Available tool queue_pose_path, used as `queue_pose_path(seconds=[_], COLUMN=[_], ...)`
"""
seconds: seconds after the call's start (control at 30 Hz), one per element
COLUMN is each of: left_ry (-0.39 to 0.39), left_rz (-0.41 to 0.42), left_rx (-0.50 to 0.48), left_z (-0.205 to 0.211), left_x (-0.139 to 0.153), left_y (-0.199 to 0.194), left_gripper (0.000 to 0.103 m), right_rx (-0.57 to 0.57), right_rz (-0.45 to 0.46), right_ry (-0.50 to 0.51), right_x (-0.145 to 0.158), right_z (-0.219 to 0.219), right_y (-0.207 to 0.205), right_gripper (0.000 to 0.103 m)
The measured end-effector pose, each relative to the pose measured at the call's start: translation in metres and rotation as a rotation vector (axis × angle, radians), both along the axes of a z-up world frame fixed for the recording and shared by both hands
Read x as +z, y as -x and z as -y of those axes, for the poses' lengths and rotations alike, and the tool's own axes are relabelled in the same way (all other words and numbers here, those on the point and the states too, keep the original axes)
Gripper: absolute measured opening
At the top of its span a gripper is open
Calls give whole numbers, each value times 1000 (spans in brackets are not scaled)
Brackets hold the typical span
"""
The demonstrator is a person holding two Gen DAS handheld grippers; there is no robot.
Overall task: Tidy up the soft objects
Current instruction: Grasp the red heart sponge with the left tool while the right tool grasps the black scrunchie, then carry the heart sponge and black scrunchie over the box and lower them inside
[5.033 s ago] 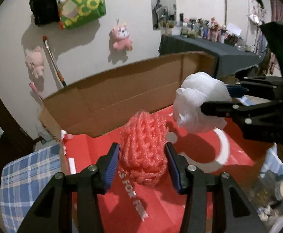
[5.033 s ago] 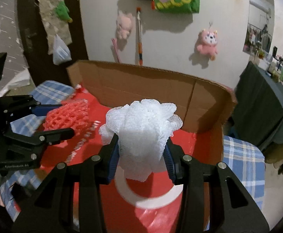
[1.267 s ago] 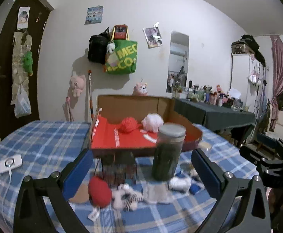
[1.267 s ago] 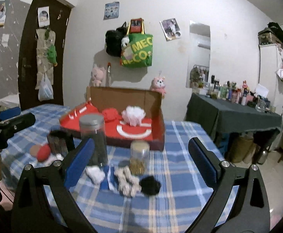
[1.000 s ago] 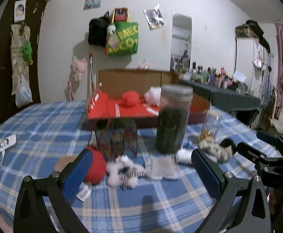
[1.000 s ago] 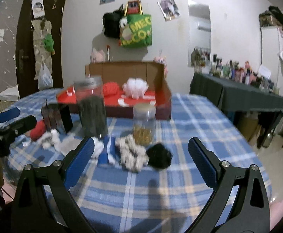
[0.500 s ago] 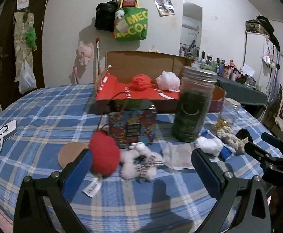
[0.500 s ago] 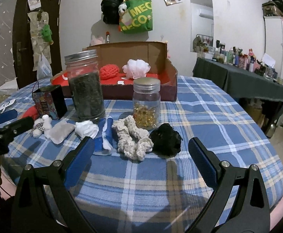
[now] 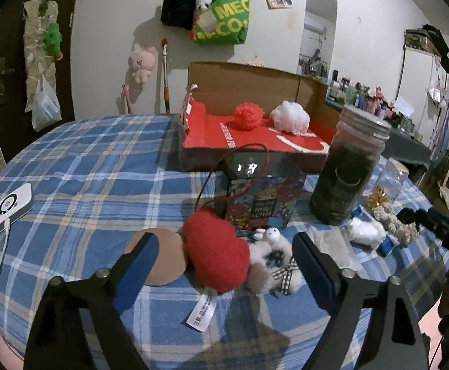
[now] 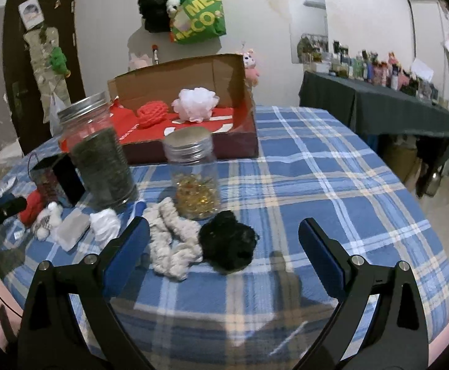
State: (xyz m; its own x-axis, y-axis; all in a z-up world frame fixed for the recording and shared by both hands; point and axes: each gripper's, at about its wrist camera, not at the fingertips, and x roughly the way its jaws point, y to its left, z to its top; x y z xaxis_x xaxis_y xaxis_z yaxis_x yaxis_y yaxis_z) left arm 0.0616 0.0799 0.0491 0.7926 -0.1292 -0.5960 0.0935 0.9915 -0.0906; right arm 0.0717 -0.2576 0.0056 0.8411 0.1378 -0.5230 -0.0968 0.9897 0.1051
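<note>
A red plush heart (image 9: 216, 254) with a white tag lies on the blue plaid table, flanked by the blue pads of my left gripper (image 9: 221, 260). The jaws are closing and neither pad touches the heart. A white plush lamb (image 9: 272, 254) lies against the heart's right side. In the right wrist view my right gripper (image 10: 224, 254) stands open over a black scrunchie (image 10: 227, 245) and a cream knitted scrunchie (image 10: 170, 243). The red-lined cardboard box (image 9: 289, 145) at the back holds a red mesh ball (image 9: 249, 115) and a white mesh puff (image 9: 290, 117).
A tall dark jar (image 9: 346, 166), a small jar of gold beads (image 10: 193, 174) and a printed gift box (image 9: 260, 195) stand between the soft things and the cardboard box. A brown round coaster (image 9: 162, 256) lies left of the heart. A white device with a cable (image 9: 10, 205) lies far left.
Both grippers have come down and forward toward the table's near edge. The left jaws have narrowed around the red heart. The black scrunchie now sits between the right fingers.
</note>
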Motion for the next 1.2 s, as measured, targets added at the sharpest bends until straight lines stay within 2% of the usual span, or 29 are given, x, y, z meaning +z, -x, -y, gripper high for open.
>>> queue_pose_path(seconds=[0.1,0.17,0.23,0.3,0.37,0.43,0.57,0.73,0.83,1.07,1.2], left_ry=[-17,-24,-26,-20,-12,-38,-22,-31,-23,22,50], left_rz=[-19,-28,-39,-52,-71,-66,-53,12,51,138,109], left_rx=[-19,-29,-34,-33,-35,-10,-15,-14,-26,-122,-202], left_z=[3,4,4,3,0,-2,-6,-6,-1,25,46], left_x=[-4,-6,-8,-10,-14,-16,-10,7,19,37,33], left_y=[-5,-8,-12,-16,-20,-21,-18,-5,6,28,24], left_gripper=[81,76,75,70,54,43,42,41,41,41,41], right_rx=[-3,-8,1,10,26,48,58,65,105,213,254], right_rz=[-26,-47,-75,-98,-128,-153,-133,-42,-14,-5,-14], right_ry=[-54,-75,-102,-130,-160,-199,-215,-174,-184,-208,-216], right_x=[-2,-5,-8,-12,-16,-20,-16,4,14,19,17], right_z=[11,16,19,22,25,27,27,21,15,-13,-27], right_y=[-5,-9,-14,-17,-21,-23,-18,-6,-1,3,1], right_gripper=[96,84,78,68,46,33,29,29,29,29,29])
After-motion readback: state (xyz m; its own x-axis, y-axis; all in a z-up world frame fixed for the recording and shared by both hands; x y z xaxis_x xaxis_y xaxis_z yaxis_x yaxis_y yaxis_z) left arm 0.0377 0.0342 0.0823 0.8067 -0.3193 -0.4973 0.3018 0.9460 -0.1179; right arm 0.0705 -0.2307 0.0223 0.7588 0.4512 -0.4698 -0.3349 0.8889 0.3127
